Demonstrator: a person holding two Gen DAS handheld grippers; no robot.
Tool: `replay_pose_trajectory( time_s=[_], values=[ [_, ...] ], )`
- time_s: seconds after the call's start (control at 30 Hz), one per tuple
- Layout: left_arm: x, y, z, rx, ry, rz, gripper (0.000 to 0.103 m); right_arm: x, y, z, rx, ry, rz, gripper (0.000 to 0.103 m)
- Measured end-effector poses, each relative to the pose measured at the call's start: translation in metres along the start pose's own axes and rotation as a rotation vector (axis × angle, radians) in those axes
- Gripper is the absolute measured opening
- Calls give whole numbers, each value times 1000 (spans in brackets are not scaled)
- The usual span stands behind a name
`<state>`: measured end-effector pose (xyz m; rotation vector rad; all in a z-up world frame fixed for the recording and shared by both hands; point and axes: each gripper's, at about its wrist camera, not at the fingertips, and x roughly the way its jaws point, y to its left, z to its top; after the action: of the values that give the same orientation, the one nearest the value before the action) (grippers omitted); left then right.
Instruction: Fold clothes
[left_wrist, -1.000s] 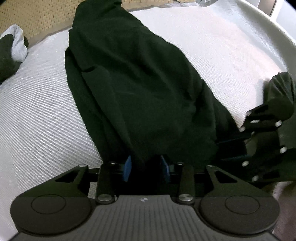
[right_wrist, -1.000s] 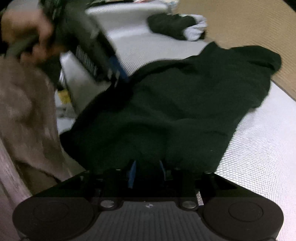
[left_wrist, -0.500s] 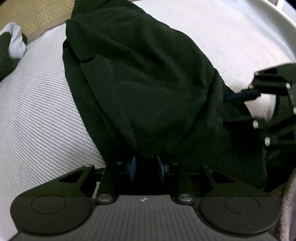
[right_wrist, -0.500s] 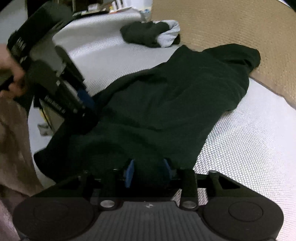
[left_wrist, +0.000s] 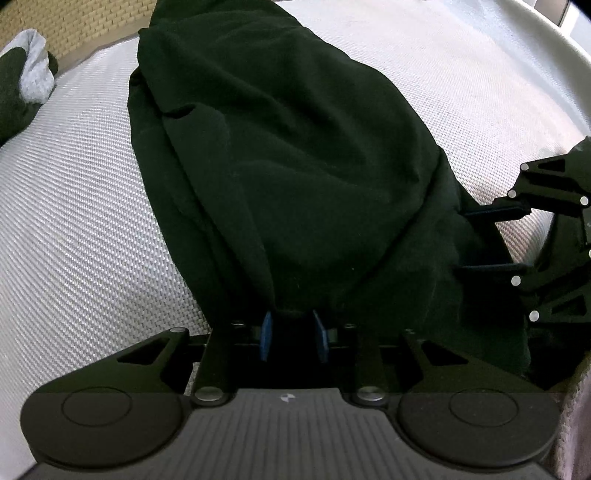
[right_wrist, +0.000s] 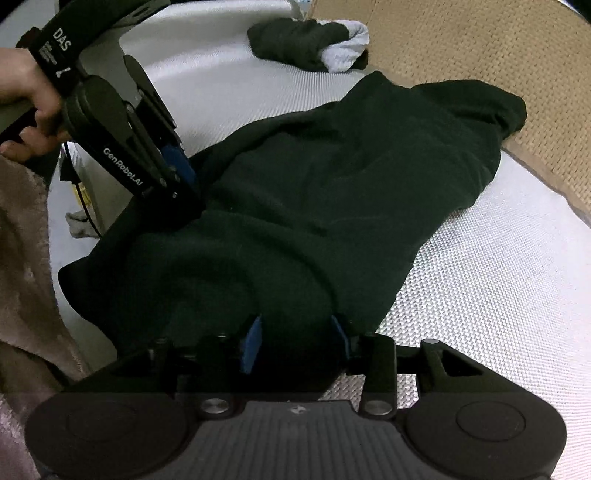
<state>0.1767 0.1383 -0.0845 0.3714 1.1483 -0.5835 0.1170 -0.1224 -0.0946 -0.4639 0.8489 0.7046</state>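
A black garment (left_wrist: 295, 147) lies stretched out and rumpled on a white woven surface (left_wrist: 74, 221). My left gripper (left_wrist: 291, 321) is at its near edge, blue pads pinched on a bunched fold of the cloth. In the right wrist view the same garment (right_wrist: 351, 184) runs away to the upper right, and the left gripper (right_wrist: 184, 192), held by a hand (right_wrist: 26, 92), bites its left edge. My right gripper (right_wrist: 295, 325) has its jaws spread wide, with dark cloth lying loosely between them. From the left wrist view the right gripper (left_wrist: 476, 240) shows at the garment's right edge.
A pile of dark and grey clothes (right_wrist: 314, 44) lies at the far end of the white surface (right_wrist: 498, 295). A tan woven mat (right_wrist: 480, 55) borders the surface beyond it. Brown plush fabric (right_wrist: 26, 258) hangs at the near left.
The right gripper's jaws have spread apart over the cloth. The left gripper's pads have drawn closer together on the fold. The garment now lies a little flatter.
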Motion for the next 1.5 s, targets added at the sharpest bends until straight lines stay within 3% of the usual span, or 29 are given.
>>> replay_pose_trajectory(
  time_s=[0.47,0.77,0.97,1.07,1.23,1.37,1.43,1.5],
  values=[
    [-1,-5,-10,-2,0,17,29,-2,7,0,12,45,-33,47],
    [-4,-8,-18,-23,-4,21,29,-10,2,-3,81,52,0,48],
    [-8,-14,-28,-40,-32,16,29,-21,-25,-18,258,-15,88,46],
    [-2,-33,-23,-22,-25,38,29,-24,-36,-24,316,-13,126,46],
    [-11,-25,-43,-8,-26,54,27,-25,-51,-33,394,7,182,46],
    [-13,-28,-48,-1,-26,63,27,-16,-61,-38,480,37,301,48],
    [-13,-30,-50,5,-25,68,27,-3,-59,-41,514,102,387,47],
    [-13,-30,-53,-4,-25,62,27,9,-50,-38,488,149,392,44]
  ],
)
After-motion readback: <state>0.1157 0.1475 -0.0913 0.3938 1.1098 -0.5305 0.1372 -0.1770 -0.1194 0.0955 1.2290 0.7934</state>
